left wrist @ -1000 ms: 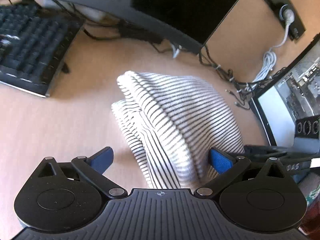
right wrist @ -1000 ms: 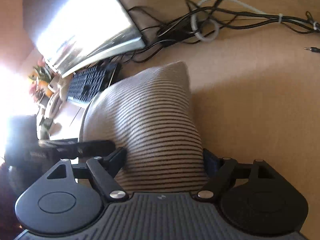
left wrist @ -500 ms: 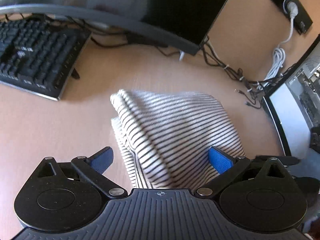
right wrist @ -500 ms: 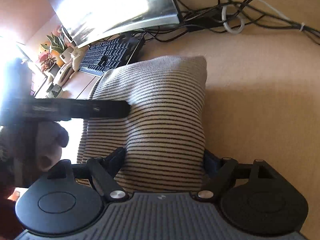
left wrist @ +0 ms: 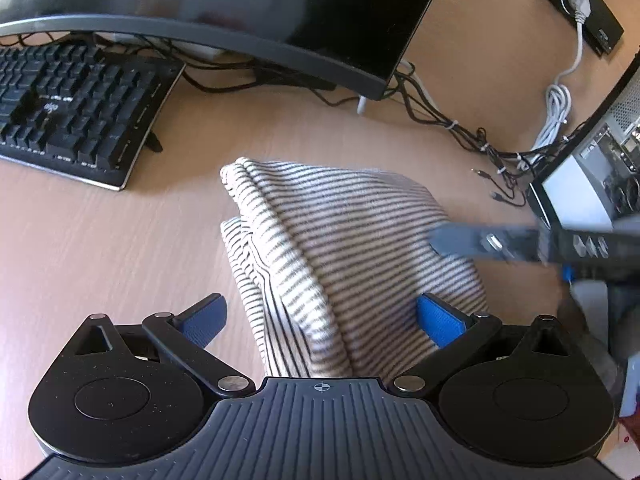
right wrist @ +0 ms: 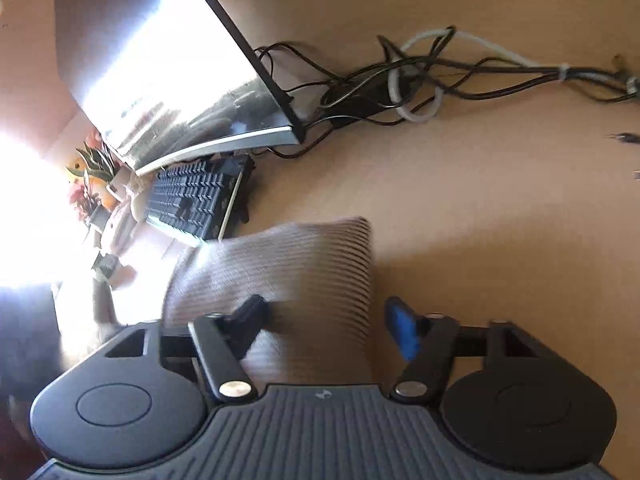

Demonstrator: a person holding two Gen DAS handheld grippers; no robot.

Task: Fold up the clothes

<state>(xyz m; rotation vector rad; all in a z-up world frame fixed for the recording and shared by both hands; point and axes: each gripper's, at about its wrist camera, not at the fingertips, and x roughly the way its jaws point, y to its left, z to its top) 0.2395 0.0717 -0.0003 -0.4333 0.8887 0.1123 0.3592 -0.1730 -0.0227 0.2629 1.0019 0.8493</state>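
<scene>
Both hand-held grippers are seen released, jaws spread wide. Between the blue pads of the left hand-held gripper [left wrist: 320, 316] the near end of the striped garment [left wrist: 340, 240] is straddled, but no cloth is pinched; the pads stand apart from the fabric on either side. The right hand-held gripper [right wrist: 328, 320] is likewise spread, with the garment's edge lying between its fingers, nearer the dark left pad than the blue right one; whether cloth is touched cannot be told because of blur.

The garment is found on the table [left wrist: 100, 240], folded into a thick bundle. From the left gripper it runs straight ahead, its long axis pointing away toward the monitor [left wrist: 240, 12]; from the right gripper it lies ahead and to the left. The right gripper's finger is seen in the left view as a blurred bar across the bundle's right side. The left gripper is judged the better placed for a next pinch, being centred on the bundle's near end.

A soft, ribbed knit with fine dark stripes on white is shown, with rounded fold edges and several layers stacked at the left side. Smooth pale wood grain is shown by the table; a keyboard [left wrist: 72, 108] and tangled cables [left wrist: 472, 136] lie beyond.
</scene>
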